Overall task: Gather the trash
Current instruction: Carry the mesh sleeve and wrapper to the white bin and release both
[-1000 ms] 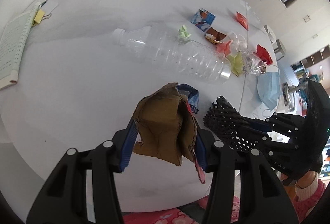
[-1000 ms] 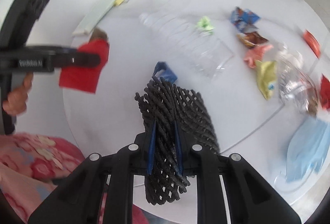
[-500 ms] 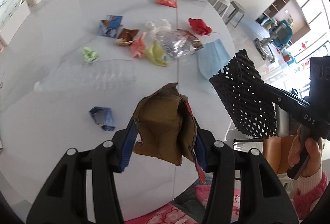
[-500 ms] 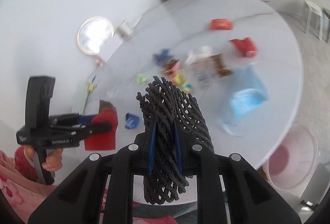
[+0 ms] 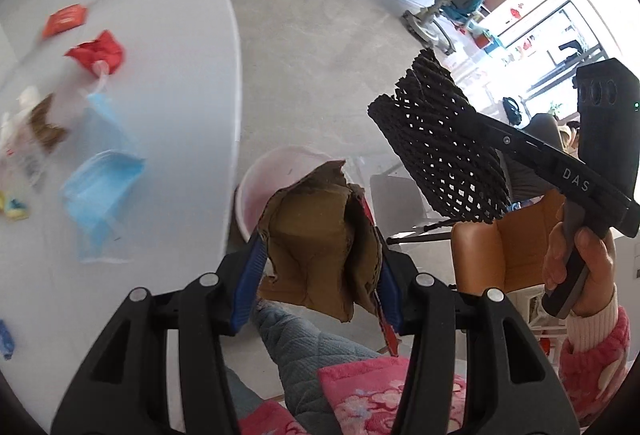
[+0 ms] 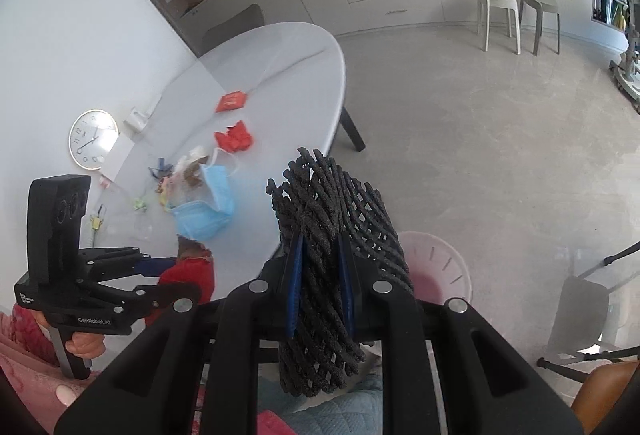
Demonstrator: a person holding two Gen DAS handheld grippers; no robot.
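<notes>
Midway: left gripper (image 5: 320,267) clamped on torn cardboard (image 5: 320,235), right gripper (image 6: 320,283) pinching black foam netting (image 6: 332,255), both near pink basin (image 5: 280,187); masks (image 5: 100,187), wrappers (image 5: 96,53) left on bench (image 5: 180,75).

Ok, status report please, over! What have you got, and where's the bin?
Left gripper shut on torn cardboard. Right gripper shut on black foam net. Pink bin on floor beside table, nothing blocking it. More trash on table.
</notes>
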